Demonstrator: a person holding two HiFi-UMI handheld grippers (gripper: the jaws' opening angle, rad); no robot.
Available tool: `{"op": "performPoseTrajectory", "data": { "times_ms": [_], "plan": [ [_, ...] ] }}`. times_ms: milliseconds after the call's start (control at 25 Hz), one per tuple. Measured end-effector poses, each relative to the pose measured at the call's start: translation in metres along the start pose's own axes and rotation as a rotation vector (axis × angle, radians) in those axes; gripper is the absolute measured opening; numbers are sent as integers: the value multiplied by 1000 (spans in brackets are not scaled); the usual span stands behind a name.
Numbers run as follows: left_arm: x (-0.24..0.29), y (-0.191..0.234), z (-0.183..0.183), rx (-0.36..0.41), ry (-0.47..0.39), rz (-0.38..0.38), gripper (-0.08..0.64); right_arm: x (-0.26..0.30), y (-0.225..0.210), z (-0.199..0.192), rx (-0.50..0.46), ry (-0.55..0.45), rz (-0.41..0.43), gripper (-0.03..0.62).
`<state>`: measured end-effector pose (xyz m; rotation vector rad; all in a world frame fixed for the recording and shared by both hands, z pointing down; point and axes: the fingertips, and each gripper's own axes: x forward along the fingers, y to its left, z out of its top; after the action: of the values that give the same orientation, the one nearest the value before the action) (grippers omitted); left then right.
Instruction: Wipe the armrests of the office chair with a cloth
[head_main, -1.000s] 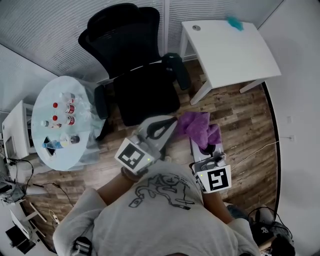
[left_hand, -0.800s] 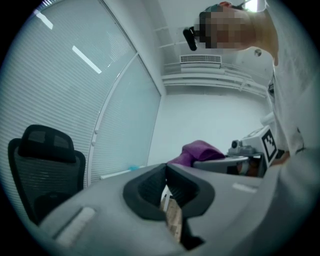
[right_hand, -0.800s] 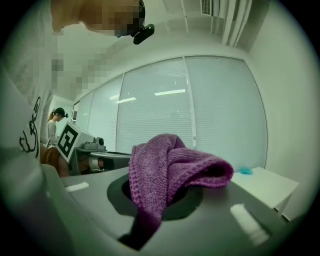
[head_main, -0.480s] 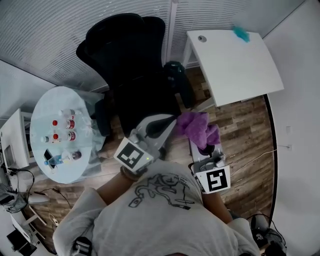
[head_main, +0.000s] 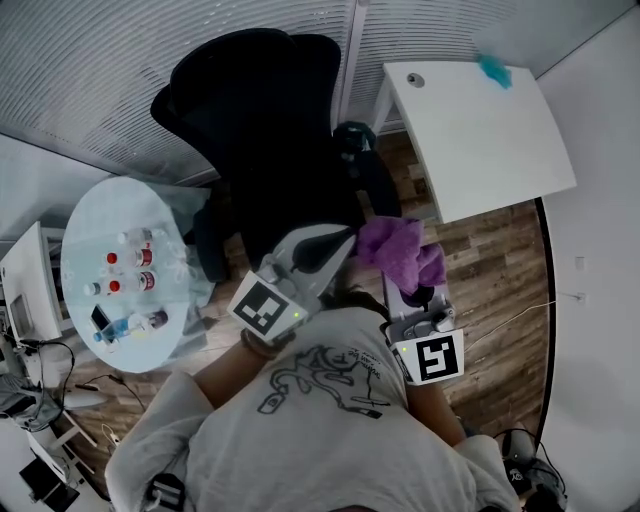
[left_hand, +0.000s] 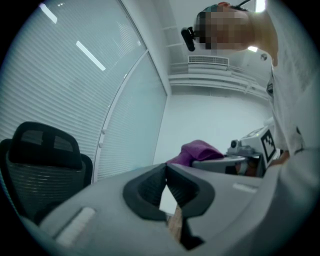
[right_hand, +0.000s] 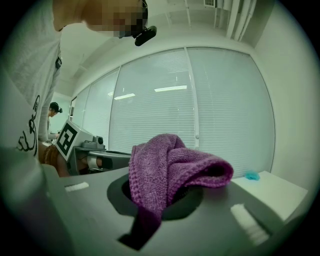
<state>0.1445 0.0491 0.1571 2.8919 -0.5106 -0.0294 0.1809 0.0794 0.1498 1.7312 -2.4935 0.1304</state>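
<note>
The black office chair (head_main: 262, 130) stands ahead of me, one armrest (head_main: 366, 165) on its right and the other (head_main: 205, 232) on its left. My right gripper (head_main: 410, 288) is shut on a purple cloth (head_main: 400, 250), which bunches over its jaws and hides them; the cloth (right_hand: 170, 167) fills the right gripper view. It hovers just below the right armrest, apart from it. My left gripper (head_main: 340, 245) is beside the cloth, over the seat's front edge. Its jaws (left_hand: 166, 170) meet at the tips with nothing between them.
A round glass table (head_main: 85, 230) with several small bottles stands left of the chair. A white desk (head_main: 480, 130) with a teal object (head_main: 493, 68) stands at the right, close to the right armrest. Wood flooring lies below; cables trail at the lower left.
The view has closed in on the chair, and the cloth with the right gripper has come nearer the right armrest. Both grippers keep their hold and spacing.
</note>
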Motion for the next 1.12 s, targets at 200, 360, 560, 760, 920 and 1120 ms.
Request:
{"op": "performPoseTrajectory", "data": {
  "times_ms": [200, 360, 560, 760, 920, 1120],
  "plan": [
    [3, 4, -2, -3, 7, -2, 0, 5, -5, -5, 4, 14, -2, 34],
    [11, 10, -6, -12, 16, 6, 0, 10, -13, -10, 12, 27, 1, 34],
    [30, 21, -15, -19, 27, 19, 0, 16, -30, -26, -14, 63, 30, 34],
    [55, 32, -30, -30, 56, 41, 0, 26, -56, -40, 12, 78, 41, 34],
    [71, 42, -43, -43, 68, 67, 0, 35, -76, -54, 23, 100, 55, 34],
    [85, 64, -62, -51, 79, 86, 0, 58, -96, -77, 30, 129, 62, 34]
  ]
}}
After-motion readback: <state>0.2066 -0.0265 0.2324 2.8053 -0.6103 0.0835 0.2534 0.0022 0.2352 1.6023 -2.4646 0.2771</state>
